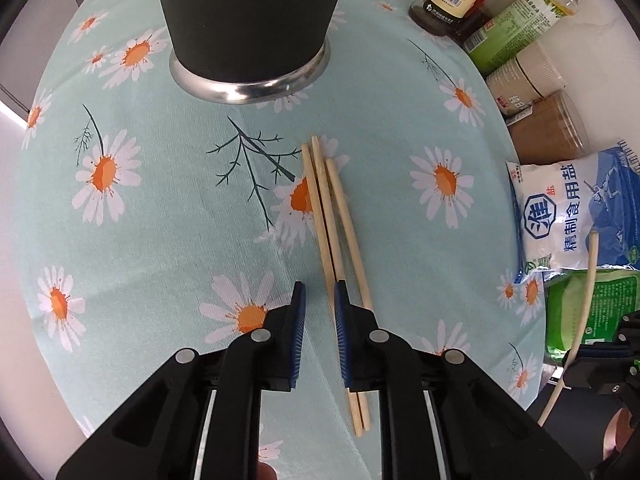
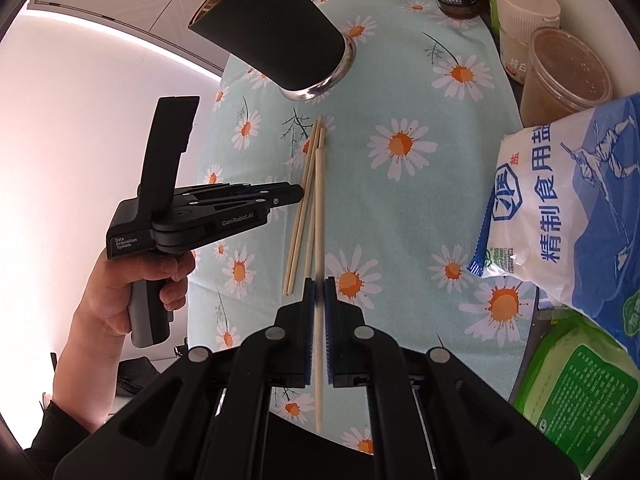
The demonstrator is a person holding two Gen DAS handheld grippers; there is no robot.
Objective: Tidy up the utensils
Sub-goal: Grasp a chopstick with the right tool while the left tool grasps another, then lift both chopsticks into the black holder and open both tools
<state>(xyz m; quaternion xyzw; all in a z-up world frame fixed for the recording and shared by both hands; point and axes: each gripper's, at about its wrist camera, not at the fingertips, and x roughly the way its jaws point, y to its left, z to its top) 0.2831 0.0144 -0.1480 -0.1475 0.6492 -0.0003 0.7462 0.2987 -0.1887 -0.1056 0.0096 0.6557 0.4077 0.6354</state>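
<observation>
At the bottom of the right wrist view, a single chopstick [image 2: 319, 240] is pinched between the pressed-together pads of the right tool [image 2: 319, 292] and is held above the table [image 2: 400, 208]. Just beyond, at the frame's centre, three chopsticks [image 2: 306, 200] are seen lying together on the daisy-print cloth. In the left wrist view, the left tool [image 1: 320, 292] is held low with its jaws narrowly parted and nothing between them; the three chopsticks [image 1: 328, 208] lie just right of the gap. Farther up, a black cup [image 1: 248, 20] is stood on the table. Salt bag [image 2: 568, 216] and jars are ranged along the right edge.
</observation>
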